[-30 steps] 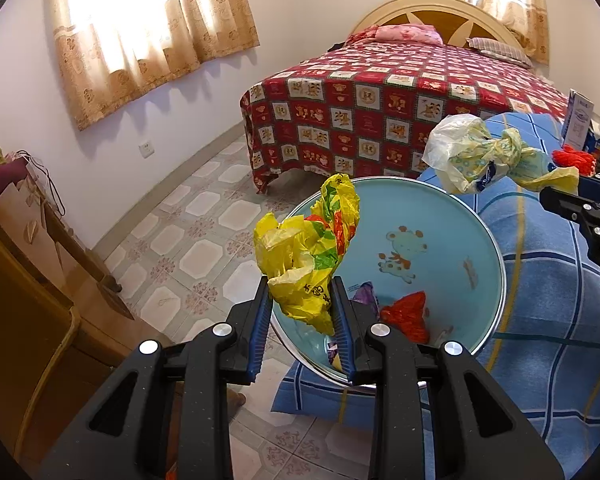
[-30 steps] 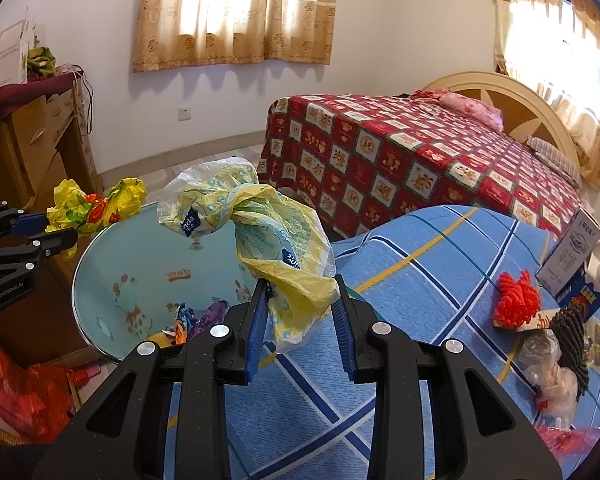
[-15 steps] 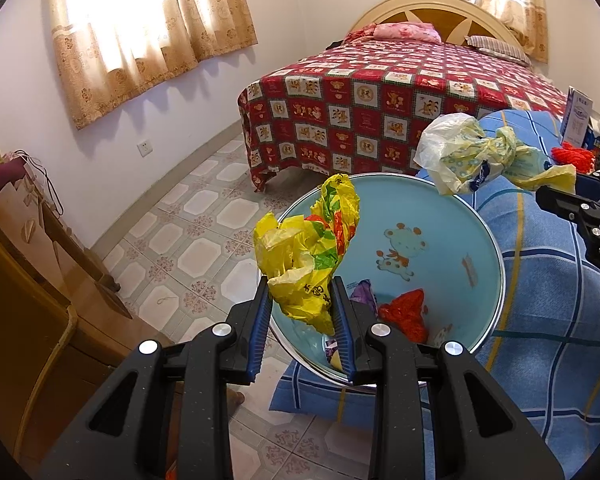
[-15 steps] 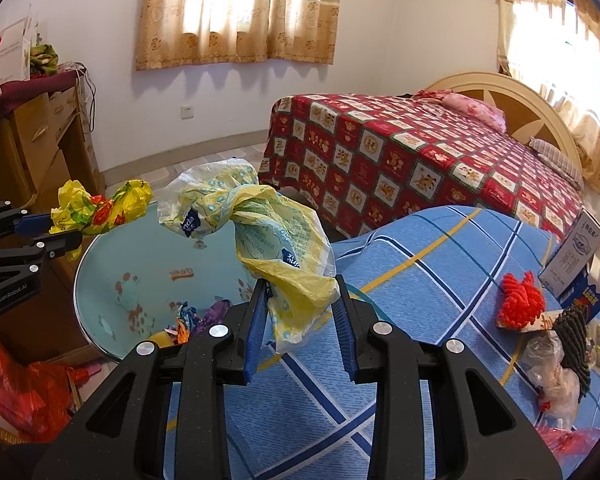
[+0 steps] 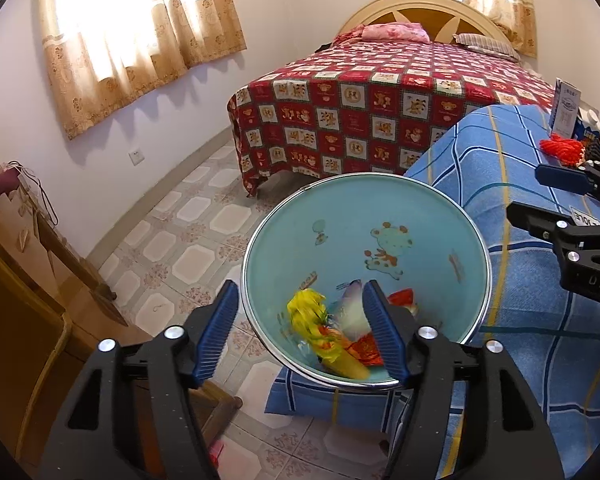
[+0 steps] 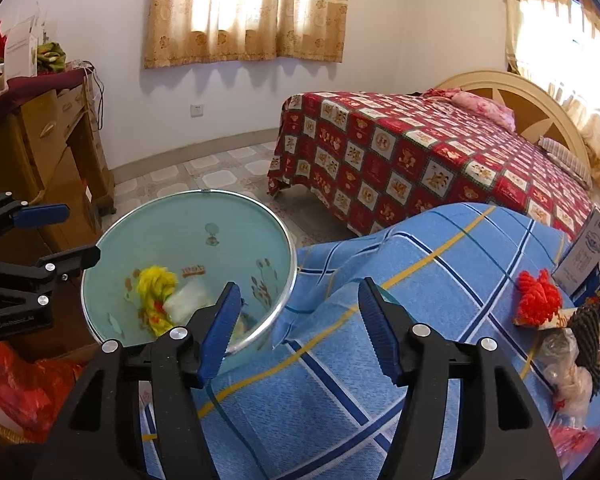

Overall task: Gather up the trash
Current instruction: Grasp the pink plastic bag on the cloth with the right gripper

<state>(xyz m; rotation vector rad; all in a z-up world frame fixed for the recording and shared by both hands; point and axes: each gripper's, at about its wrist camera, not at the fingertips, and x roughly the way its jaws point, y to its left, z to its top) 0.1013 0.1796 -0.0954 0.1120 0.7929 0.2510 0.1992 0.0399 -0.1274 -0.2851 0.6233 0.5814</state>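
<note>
Both claws have just been opening and now stand wide with nothing between the pads: left claw [image 5: 302, 330] over the near rim of the blue bin [image 5: 452, 216], right claw [image 6: 296, 326] over the blue checked cloth [image 6: 380, 360] just beside the bin. The yellow wrapper [image 5: 306, 312] and the pale plastic bag [image 6: 188, 300] look blurred inside the bin, among other scraps. A red yarn ball [image 6: 538, 298] and clear plastic [image 6: 560, 364] lie on the cloth, well apart from the bin.
</note>
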